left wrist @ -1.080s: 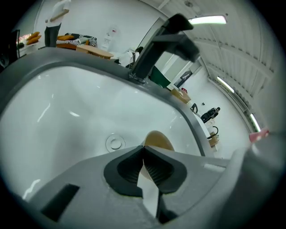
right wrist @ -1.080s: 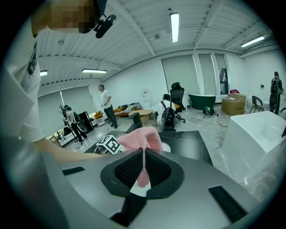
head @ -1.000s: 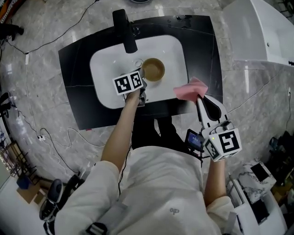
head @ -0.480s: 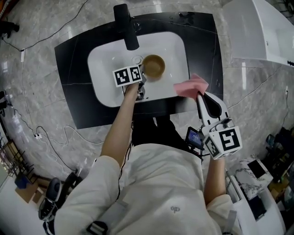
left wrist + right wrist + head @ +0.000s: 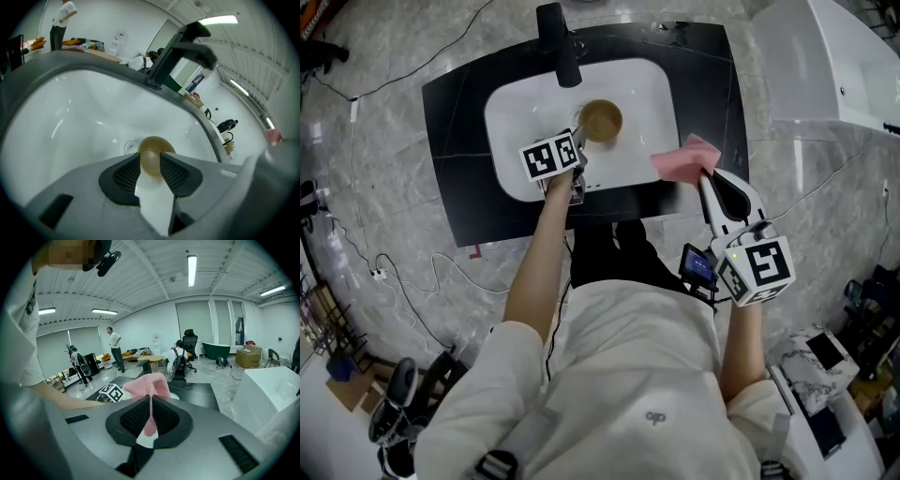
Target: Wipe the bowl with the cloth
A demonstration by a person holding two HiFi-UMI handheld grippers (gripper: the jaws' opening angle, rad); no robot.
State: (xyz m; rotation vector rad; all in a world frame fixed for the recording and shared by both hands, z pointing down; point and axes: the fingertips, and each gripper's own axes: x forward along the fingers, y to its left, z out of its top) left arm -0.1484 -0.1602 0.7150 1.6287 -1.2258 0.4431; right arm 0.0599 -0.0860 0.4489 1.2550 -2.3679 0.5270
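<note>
A small tan bowl [image 5: 600,120] sits in the white sink [image 5: 525,103], beside the drain. My left gripper [image 5: 580,142] is just short of the bowl's near-left side. Its jaws have just been opening, and in the left gripper view the bowl [image 5: 154,157] shows beyond the gap of the left gripper [image 5: 151,166], with neither pad pressing on it. My right gripper [image 5: 703,178] hovers over the counter's right part, shut on a pink cloth [image 5: 686,159]. In the right gripper view the cloth [image 5: 149,385] bunches above the right gripper [image 5: 150,416], with a strip pinched between the pads.
A black faucet [image 5: 558,33] stands at the sink's far edge and overhangs the basin. The sink is set in a black counter [image 5: 459,112]. A white tub [image 5: 834,66] stands at the right. Cables lie on the marble floor [image 5: 384,216] to the left.
The left gripper was shut at the bowl's rim; it has opened and drawn back towards me, leaving the bowl in the sink. The right gripper and the cloth have stayed put.
</note>
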